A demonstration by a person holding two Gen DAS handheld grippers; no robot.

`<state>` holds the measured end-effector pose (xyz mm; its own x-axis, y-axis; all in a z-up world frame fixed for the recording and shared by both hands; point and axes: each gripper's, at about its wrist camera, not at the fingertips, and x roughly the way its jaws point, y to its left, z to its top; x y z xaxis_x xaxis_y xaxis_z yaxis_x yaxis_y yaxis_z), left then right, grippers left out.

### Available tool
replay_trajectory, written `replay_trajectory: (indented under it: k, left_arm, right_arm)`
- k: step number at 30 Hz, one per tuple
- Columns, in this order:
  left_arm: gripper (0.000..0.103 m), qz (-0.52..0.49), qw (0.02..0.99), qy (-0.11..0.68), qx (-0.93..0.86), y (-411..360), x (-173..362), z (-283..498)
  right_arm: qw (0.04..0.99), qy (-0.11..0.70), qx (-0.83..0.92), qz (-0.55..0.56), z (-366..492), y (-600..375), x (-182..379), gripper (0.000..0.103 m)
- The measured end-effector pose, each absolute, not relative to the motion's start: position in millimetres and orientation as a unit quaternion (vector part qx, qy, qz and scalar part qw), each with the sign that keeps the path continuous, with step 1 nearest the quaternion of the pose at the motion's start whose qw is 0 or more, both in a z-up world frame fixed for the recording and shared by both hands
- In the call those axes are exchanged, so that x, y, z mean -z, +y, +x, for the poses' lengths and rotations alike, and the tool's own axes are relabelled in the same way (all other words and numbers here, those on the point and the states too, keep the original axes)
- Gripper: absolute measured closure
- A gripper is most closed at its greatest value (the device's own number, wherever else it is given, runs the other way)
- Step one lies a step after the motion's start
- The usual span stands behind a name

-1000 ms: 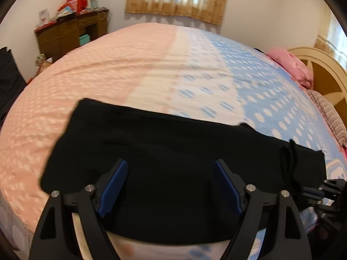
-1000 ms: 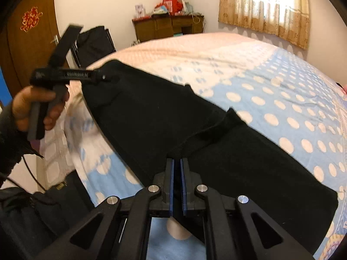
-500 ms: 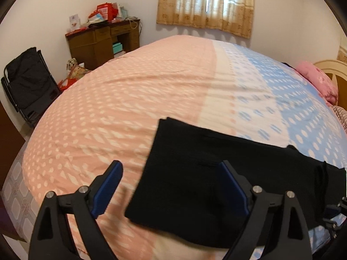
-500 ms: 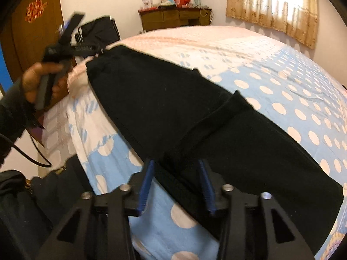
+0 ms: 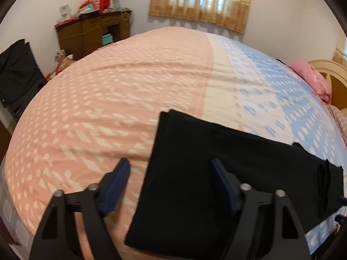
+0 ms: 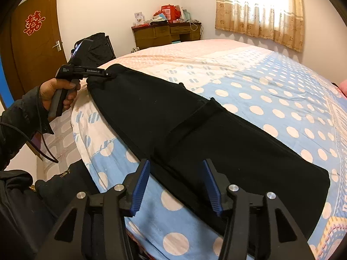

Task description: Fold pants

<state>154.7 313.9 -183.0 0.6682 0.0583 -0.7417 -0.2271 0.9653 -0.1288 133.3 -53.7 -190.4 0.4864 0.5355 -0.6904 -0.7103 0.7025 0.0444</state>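
Black pants (image 5: 216, 173) lie flat along the near edge of the bed, one layer folded over another with a seam across the middle (image 6: 190, 119). My left gripper (image 5: 171, 182) is open and empty, straddling the left end edge of the pants; it also shows in the right wrist view (image 6: 110, 74) at that far end. My right gripper (image 6: 175, 184) is open and empty, just above the near edge of the pants around the middle fold.
The bed (image 5: 130, 86) has a pink and blue dotted sheet. A wooden desk (image 5: 91, 32) with clutter stands by the far wall. A black folding chair (image 5: 17, 73) is at left, a pink pillow (image 5: 312, 80) at right. A brown door (image 6: 36, 43) is behind.
My right gripper was shut on the pants' fold, then opened and let go. My left gripper slid left from over the pants to their left end.
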Motion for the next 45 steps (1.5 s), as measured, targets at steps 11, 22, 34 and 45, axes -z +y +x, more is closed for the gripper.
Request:
replay_trajectory:
  k: [11, 22, 34, 45]
  left_arm:
    - [0.084, -0.164, 0.903, 0.395, -0.027, 309.5, 166.6, 146.6]
    - [0.084, -0.163, 0.923, 0.340, 0.071, 241.5, 96.0, 132.9]
    - [0.084, -0.141, 0.895, 0.359, 0.222, 115.6, 67.1, 159.0]
    - [0.084, -0.092, 0.865, 0.393, 0.297, 6.7, 66.8, 177.7]
  right_arm:
    - [0.870, 0.332, -0.345, -0.117, 131.3, -67.7, 175.9, 0.050]
    - [0.907, 0.315, -0.271, -0.068, 142.2, -123.3, 146.9, 0.050]
    - [0.930, 0.319, -0.178, 0.034, 148.6, -214.5, 146.8, 0.044]
    - [0.925, 0.339, -0.051, 0.162, 168.9, -296.7, 168.4, 0.043]
